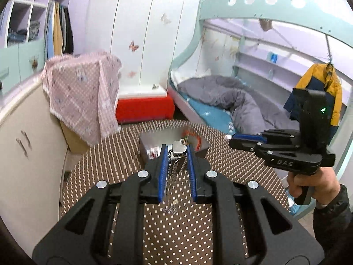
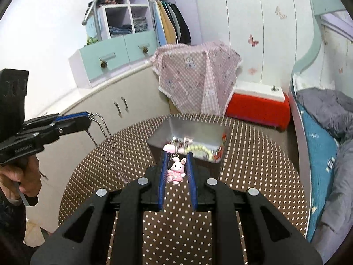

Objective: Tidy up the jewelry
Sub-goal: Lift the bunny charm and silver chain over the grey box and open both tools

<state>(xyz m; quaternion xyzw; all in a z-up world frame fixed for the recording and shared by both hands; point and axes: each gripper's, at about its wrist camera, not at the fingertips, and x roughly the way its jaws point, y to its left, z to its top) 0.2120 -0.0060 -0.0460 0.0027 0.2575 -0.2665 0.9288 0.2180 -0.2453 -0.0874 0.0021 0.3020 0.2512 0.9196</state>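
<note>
My left gripper [image 1: 176,149] is shut on a silver heart pendant [image 1: 178,147]; its chain [image 1: 171,176] hangs down to the table. In the right wrist view the left gripper [image 2: 88,118] is at the left with the chain [image 2: 106,141] dangling. My right gripper [image 2: 176,154] is shut on a pink bunny charm [image 2: 176,169], held by its pink top piece [image 2: 168,148], above the table just before the box. An open silver jewelry box [image 2: 187,132] holds a green bead bracelet [image 2: 198,149] and other pieces. In the left wrist view the right gripper [image 1: 231,138] hovers right of the box [image 1: 154,139].
A round table with a brown dotted cloth [image 2: 253,165] bears the box. A pink checked cloth [image 2: 196,77] covers something behind it. A red and white box [image 2: 258,108] stands on the floor. Cupboards [image 2: 99,110] are at the left, a bed [image 2: 326,143] at the right.
</note>
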